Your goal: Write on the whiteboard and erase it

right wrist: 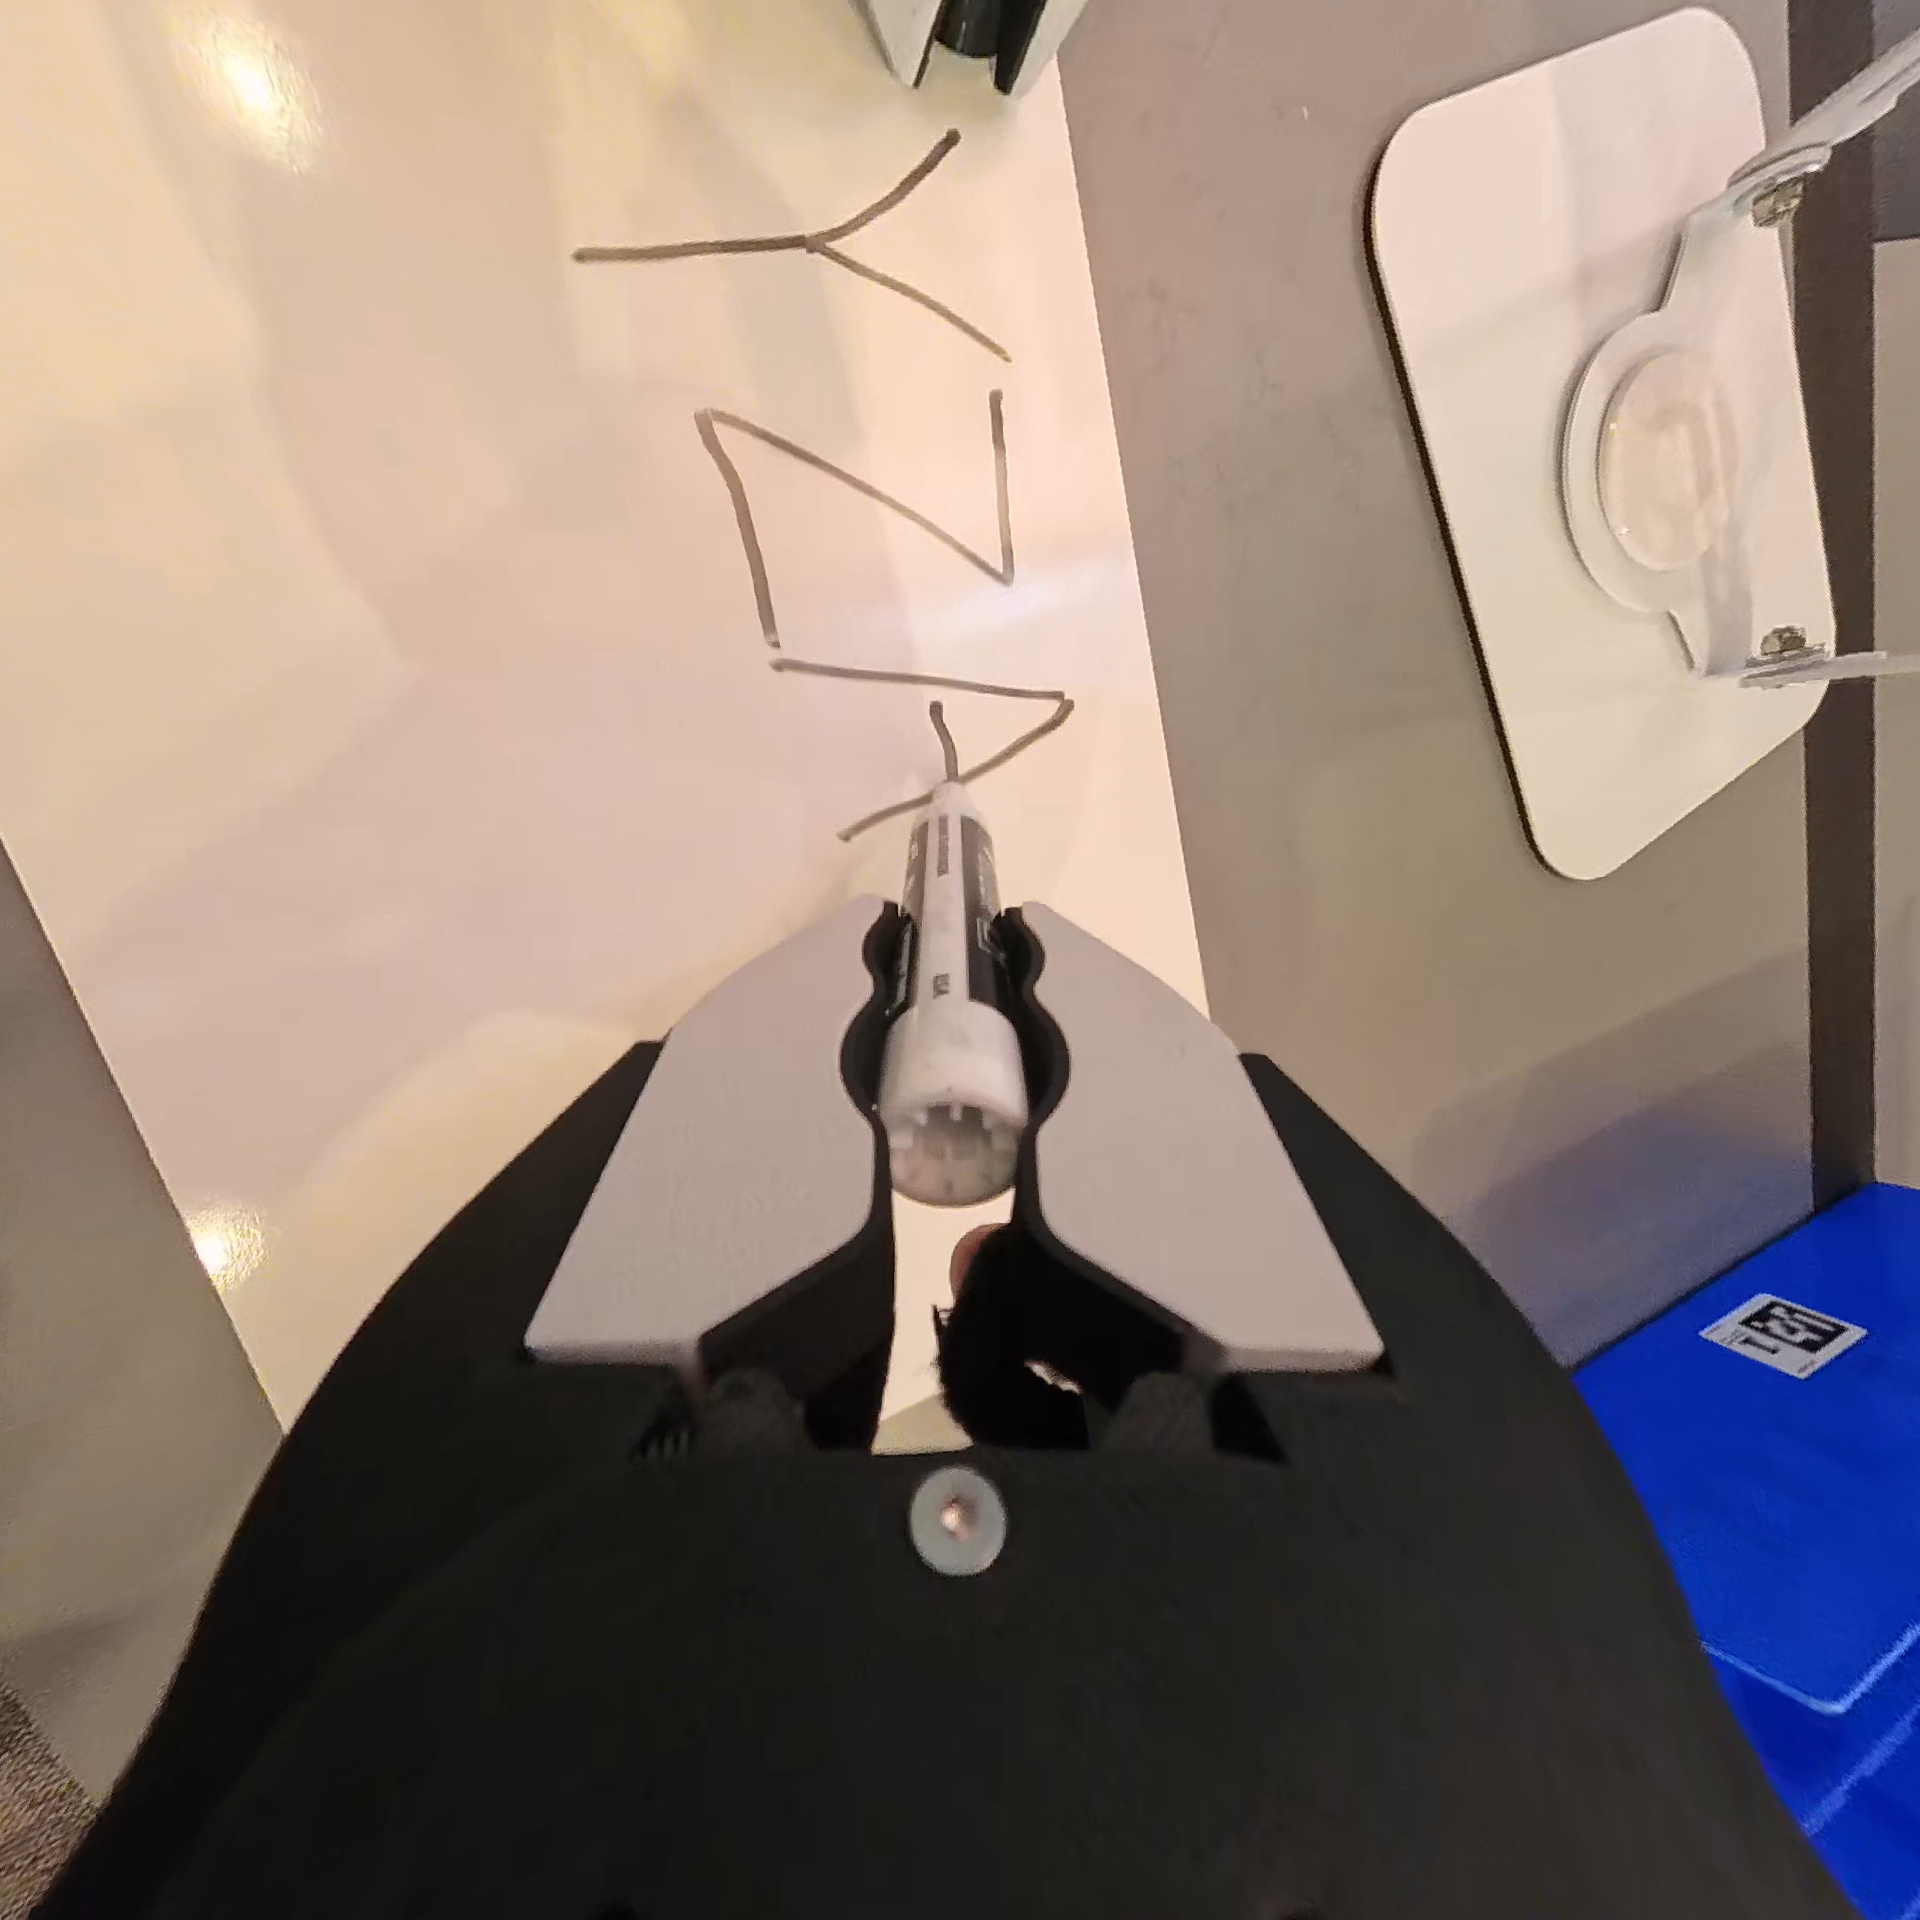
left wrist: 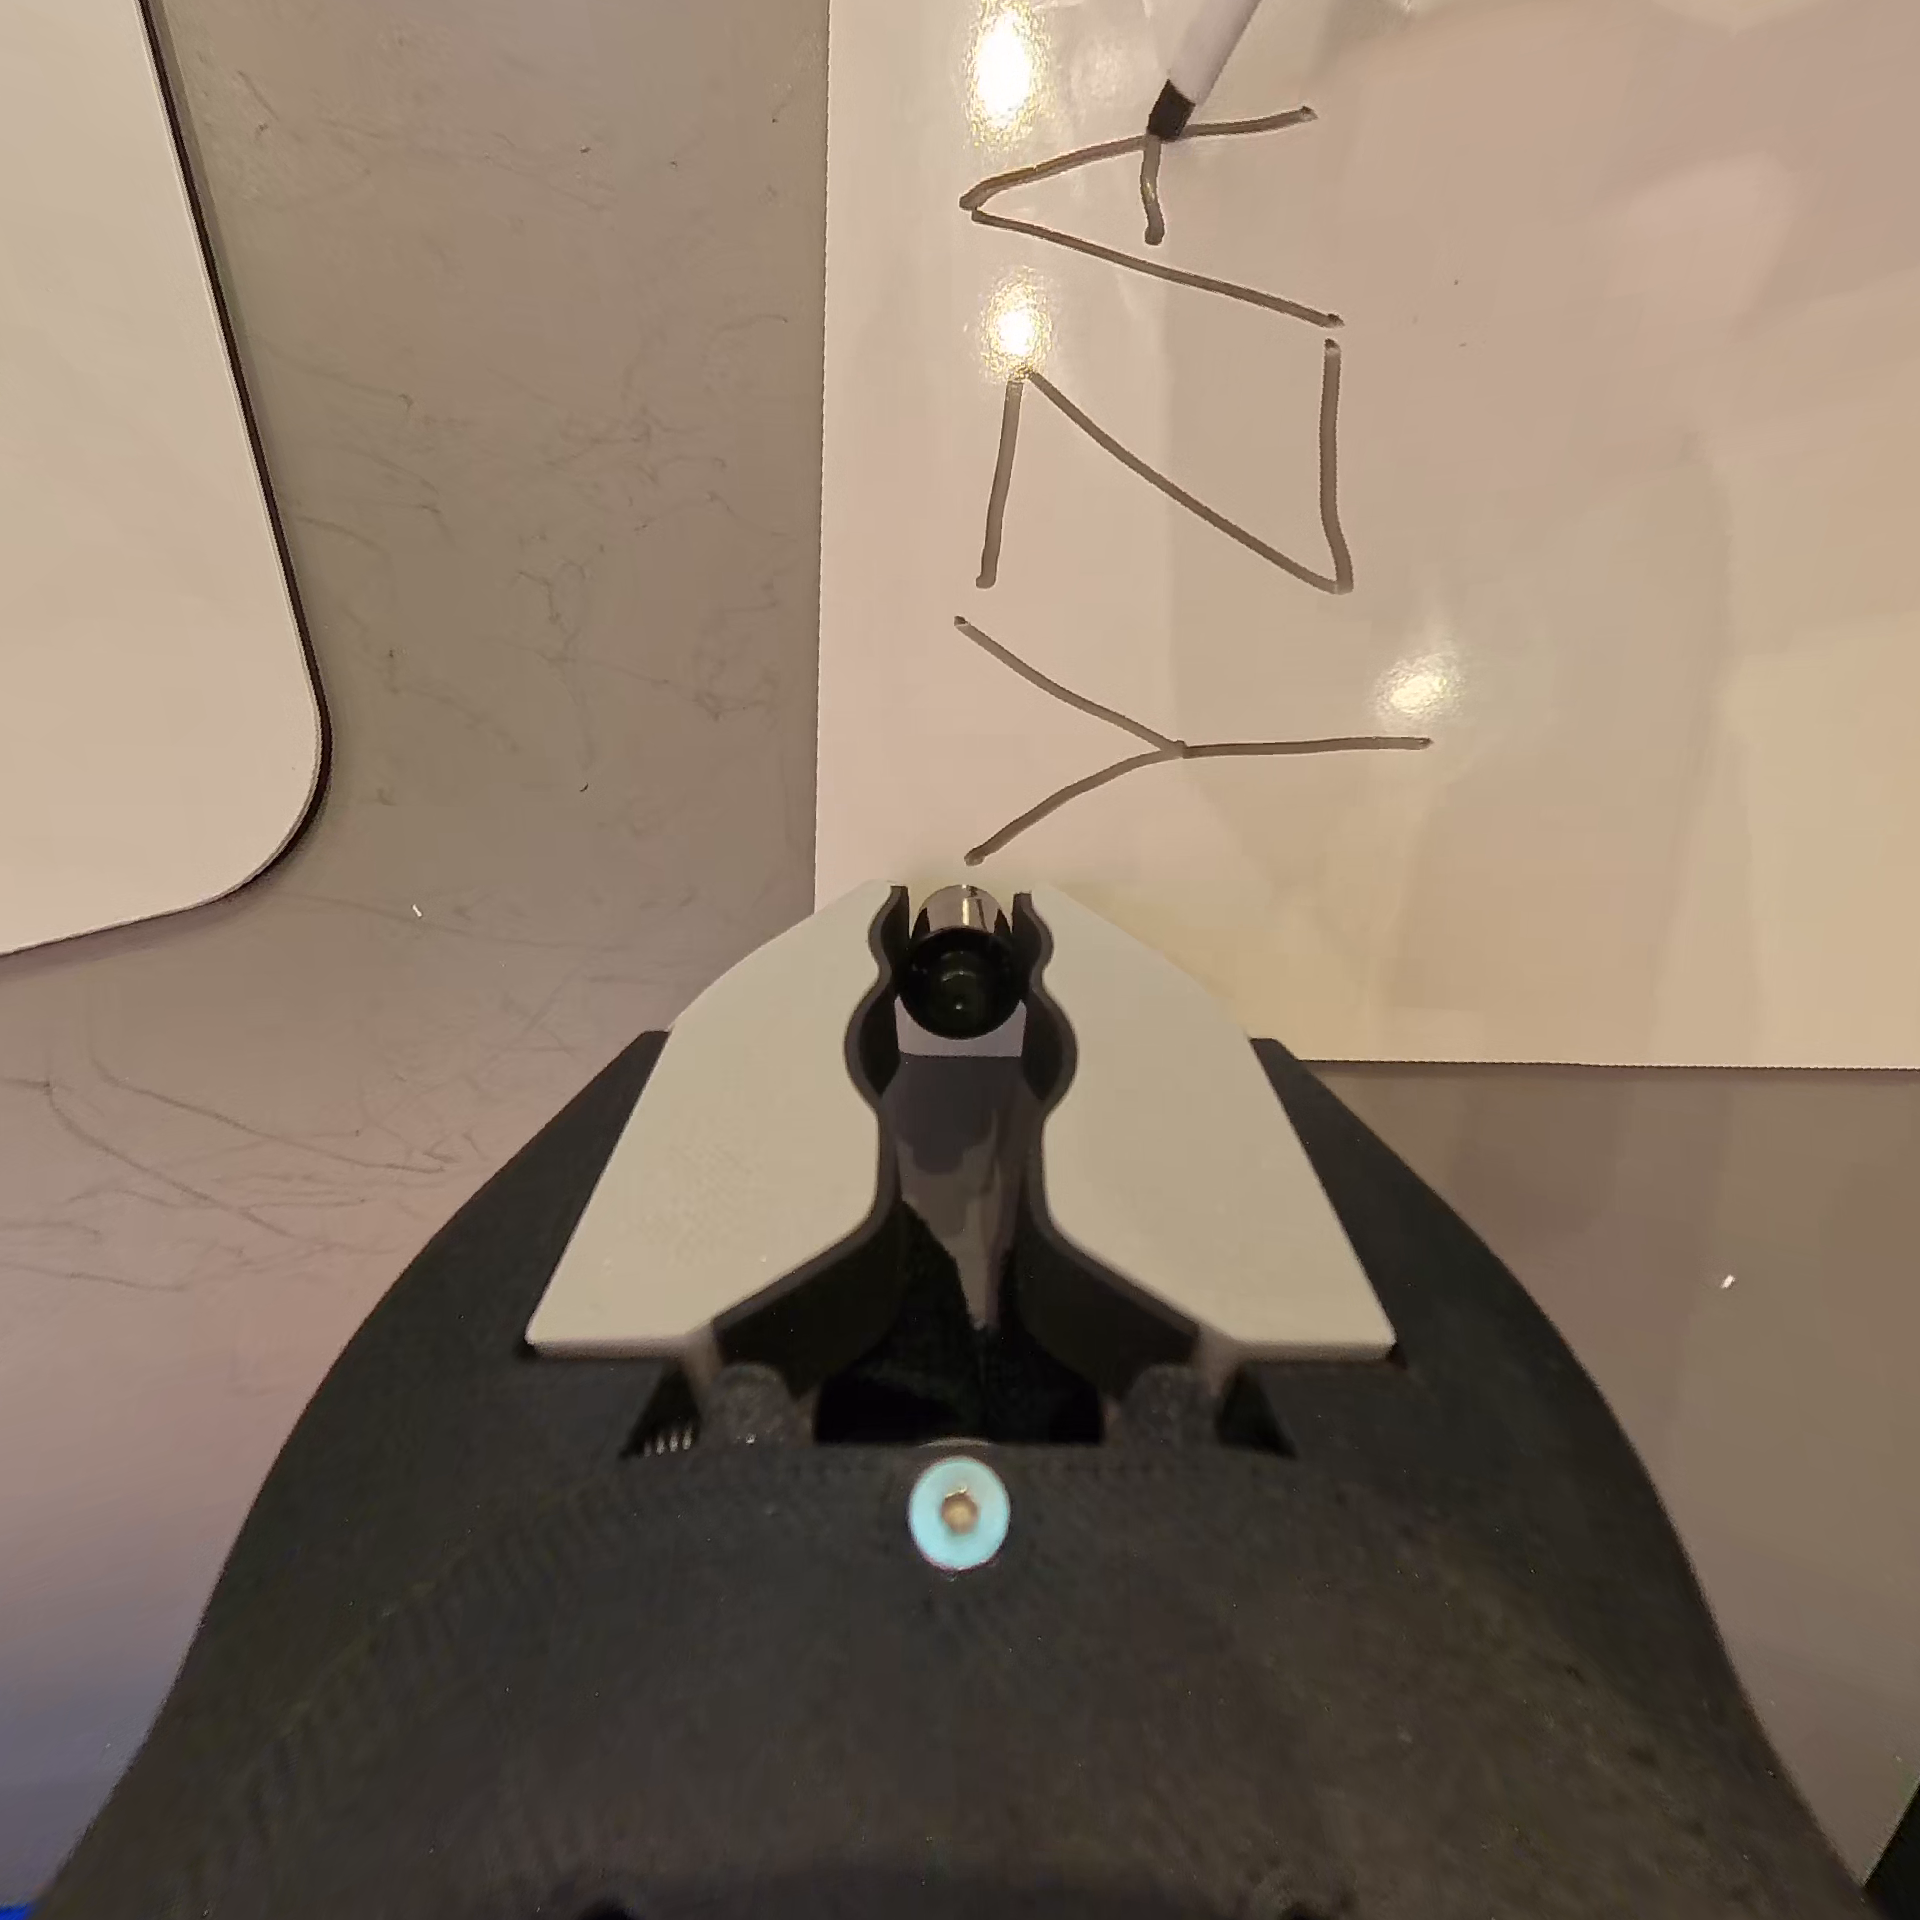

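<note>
A white whiteboard (left wrist: 1558,520) lies flat on the grey table and bears several grey marker strokes (left wrist: 1164,488). My right gripper (right wrist: 954,914) is shut on a white marker with black print (right wrist: 951,997). The marker's tip touches the board at the nearest strokes (right wrist: 951,795), and the tip also shows in the left wrist view (left wrist: 1174,114). My left gripper (left wrist: 961,904) is shut on a short black marker cap (left wrist: 961,971) and rests at the board's near left edge. It also shows at the top of the right wrist view (right wrist: 971,42).
A white rounded panel (right wrist: 1507,416) with a clear plastic stand (right wrist: 1662,478) on it lies on the scuffed grey table (left wrist: 520,520) beside the board; its corner also shows in the left wrist view (left wrist: 125,468). A blue box (right wrist: 1766,1455) sits at the right. My right fingertips sit around 20 cm from my left ones. It is some 15 cm from my left tips to the white rounded panel (right wrist: 1507,416).
</note>
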Action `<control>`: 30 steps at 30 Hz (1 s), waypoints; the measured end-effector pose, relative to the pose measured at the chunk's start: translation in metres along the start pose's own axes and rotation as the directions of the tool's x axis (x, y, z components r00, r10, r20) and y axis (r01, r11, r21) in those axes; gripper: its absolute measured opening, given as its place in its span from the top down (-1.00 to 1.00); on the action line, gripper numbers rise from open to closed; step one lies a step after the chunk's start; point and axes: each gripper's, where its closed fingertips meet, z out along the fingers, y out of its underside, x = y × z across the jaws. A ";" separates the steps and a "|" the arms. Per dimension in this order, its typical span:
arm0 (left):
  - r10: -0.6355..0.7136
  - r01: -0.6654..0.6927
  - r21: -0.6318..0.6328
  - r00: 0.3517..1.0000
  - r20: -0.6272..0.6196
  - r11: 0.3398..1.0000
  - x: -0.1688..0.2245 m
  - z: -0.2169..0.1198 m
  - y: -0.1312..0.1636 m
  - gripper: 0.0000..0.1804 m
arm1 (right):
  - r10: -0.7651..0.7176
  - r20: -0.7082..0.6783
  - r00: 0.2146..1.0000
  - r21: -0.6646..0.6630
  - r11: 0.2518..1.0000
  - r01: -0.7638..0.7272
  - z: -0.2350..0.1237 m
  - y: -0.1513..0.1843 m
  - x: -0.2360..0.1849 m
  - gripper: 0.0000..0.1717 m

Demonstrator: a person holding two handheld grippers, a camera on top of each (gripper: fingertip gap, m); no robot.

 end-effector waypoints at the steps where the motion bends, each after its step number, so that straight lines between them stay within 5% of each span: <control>1: 0.000 0.000 0.000 1.000 0.000 1.000 0.000 0.000 0.000 0.79 | 0.002 0.001 1.000 0.003 1.000 -0.002 0.000 0.000 0.000 0.77; 15: 0.001 -0.001 0.000 1.000 0.000 1.000 0.000 0.000 0.000 0.79 | -0.008 0.017 1.000 0.057 0.998 0.007 0.007 -0.024 0.000 0.77; 30: 0.000 0.000 0.000 1.000 0.000 1.000 0.000 0.000 0.000 0.78 | 0.028 -0.052 0.998 -0.006 1.000 -0.028 0.011 0.007 0.032 0.77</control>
